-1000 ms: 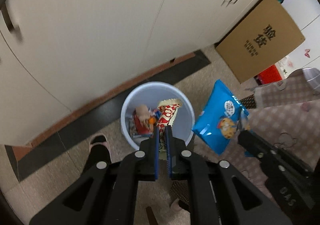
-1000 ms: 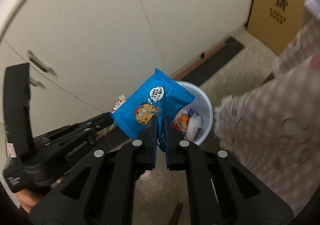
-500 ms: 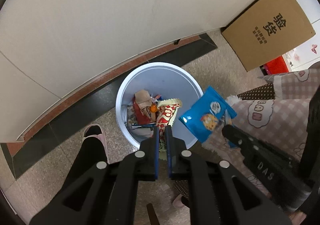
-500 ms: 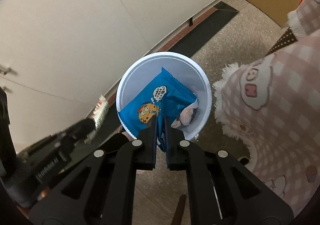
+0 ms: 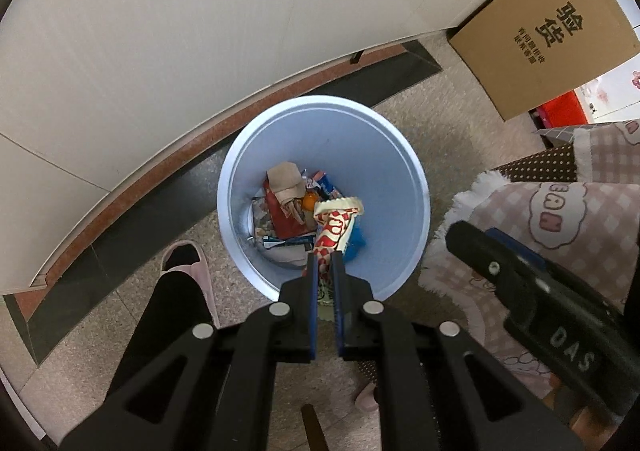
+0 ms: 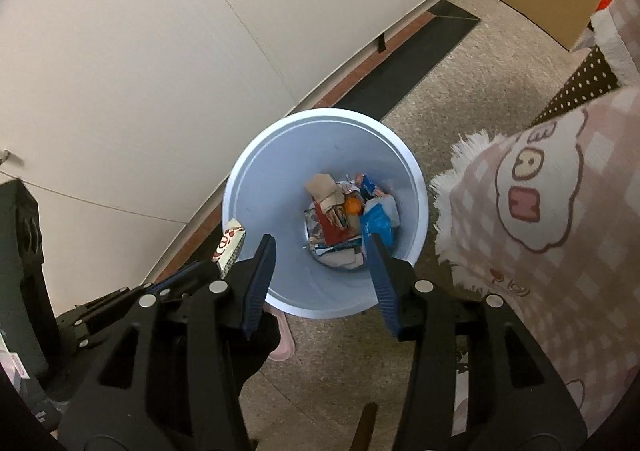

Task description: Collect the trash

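A light blue trash bin [image 5: 248, 155] stands on the floor and holds several wrappers. My left gripper [image 5: 325, 259] hangs over its near rim, shut on a red-and-white snack wrapper [image 5: 334, 227] that sticks out above the bin. The right wrist view shows the same bin [image 6: 256, 155] below my right gripper [image 6: 320, 243], whose jaws are opening with nothing between them. A blue cookie bag [image 6: 378, 225] lies inside the bin on the other trash. At the left of that view the left gripper [image 6: 188, 275] holds the wrapper [image 6: 230, 245]. The right gripper [image 5: 464, 239] shows beside the bin's right rim.
White cabinet doors [image 5: 200, 31] stand just behind the bin, with a dark floor strip along their base. A cardboard box [image 5: 544, 31] leans at the far right. A pink checked cloth [image 5: 560, 211] lies right of the bin. A person's foot in a pink slipper [image 5: 188, 263] stands left of it.
Both grippers have sunk toward the bin. The right gripper has let go of the blue cookie bag, which has dropped into the bin. The left gripper still grips its wrapper.
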A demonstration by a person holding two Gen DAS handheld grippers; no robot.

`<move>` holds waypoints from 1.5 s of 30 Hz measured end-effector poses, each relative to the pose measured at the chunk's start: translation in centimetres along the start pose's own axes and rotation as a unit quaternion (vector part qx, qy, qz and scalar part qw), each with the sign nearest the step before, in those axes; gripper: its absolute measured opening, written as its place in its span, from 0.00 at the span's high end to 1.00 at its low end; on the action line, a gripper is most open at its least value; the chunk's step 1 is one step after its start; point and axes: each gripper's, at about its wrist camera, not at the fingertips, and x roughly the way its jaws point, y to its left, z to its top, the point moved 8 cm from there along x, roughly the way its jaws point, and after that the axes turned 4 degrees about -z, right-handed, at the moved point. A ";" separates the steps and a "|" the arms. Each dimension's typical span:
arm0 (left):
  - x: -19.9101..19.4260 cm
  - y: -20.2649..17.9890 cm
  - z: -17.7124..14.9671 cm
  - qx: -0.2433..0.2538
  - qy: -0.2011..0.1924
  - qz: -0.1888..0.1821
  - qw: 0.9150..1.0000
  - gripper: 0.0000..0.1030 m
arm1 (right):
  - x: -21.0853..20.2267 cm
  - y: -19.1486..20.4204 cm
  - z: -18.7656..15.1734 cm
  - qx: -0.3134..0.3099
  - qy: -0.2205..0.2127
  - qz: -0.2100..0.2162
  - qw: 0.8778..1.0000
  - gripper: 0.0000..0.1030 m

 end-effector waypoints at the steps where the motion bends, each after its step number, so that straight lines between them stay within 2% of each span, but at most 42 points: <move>1: 0.3 0.0 0.0 0.002 0.001 0.005 1.000 0.93 | 0.0 -0.1 -0.2 -0.002 -0.001 -0.004 1.000 0.55; 3: 1.0 0.0 0.1 0.007 0.008 0.013 1.000 0.93 | 0.0 0.0 -0.5 -0.004 -0.004 -0.011 1.000 0.55; 10: 1.7 -0.4 0.6 0.014 0.011 0.000 1.000 0.93 | -1.5 -1.2 -1.0 0.006 -0.037 -0.052 0.998 0.49; 13: 1.2 -1.2 0.9 0.019 -0.006 -0.014 1.000 0.93 | -2.7 -1.4 -0.9 0.014 -0.057 -0.057 0.997 0.49; 15: 0.7 -1.8 1.2 0.024 -0.017 -0.025 0.999 0.91 | -3.5 -1.5 -0.8 0.015 -0.070 -0.062 0.996 0.45; 18: -0.2 -2.4 1.5 0.026 -0.039 -0.035 0.998 0.90 | -4.2 -1.7 -0.8 0.003 -0.084 -0.086 0.993 0.41; 19: -0.4 -2.5 1.7 0.024 -0.044 -0.036 0.998 0.87 | -4.3 -1.6 -0.8 -0.004 -0.086 -0.091 0.992 0.41; 20: -0.6 -2.5 1.8 0.021 -0.049 -0.038 0.998 0.77 | -4.3 -1.6 -0.9 -0.008 -0.088 -0.094 0.992 0.41; 22: -1.4 -2.4 2.2 0.009 -0.066 -0.042 0.997 0.64 | -4.4 -1.6 -1.0 -0.012 -0.088 -0.097 0.991 0.41; 28: -3.3 -2.0 2.5 0.017 -0.087 -0.014 0.996 0.60 | -5.7 -1.4 -1.5 -0.013 -0.085 -0.094 0.992 0.41; 30: -5.2 -2.0 2.3 0.015 -0.102 0.006 0.995 0.54 | -6.7 -0.9 -1.5 -0.017 -0.092 -0.094 0.991 0.41; 32: -7.5 -2.6 2.2 0.027 -0.121 0.015 0.992 0.45 | -7.9 -0.4 -1.4 -0.027 -0.101 -0.098 0.990 0.41; 35: -10.7 -3.2 2.1 0.047 -0.133 0.028 0.990 0.40 | -10.6 0.6 -1.1 -0.039 -0.119 -0.102 0.987 0.40; 38: -15.6 -3.5 2.0 0.049 -0.162 0.030 0.985 0.34 | -14.3 2.2 -1.1 -0.048 -0.145 -0.085 0.984 0.36; 42: -23.1 -4.6 1.7 0.058 -0.209 0.026 0.976 0.33 | -21.3 4.3 -1.0 -0.065 -0.198 -0.083 0.975 0.28; 45: -29.4 -6.5 0.6 0.074 -0.254 0.033 0.964 0.31 | -26.3 5.2 -1.5 -0.076 -0.218 -0.085 0.969 0.21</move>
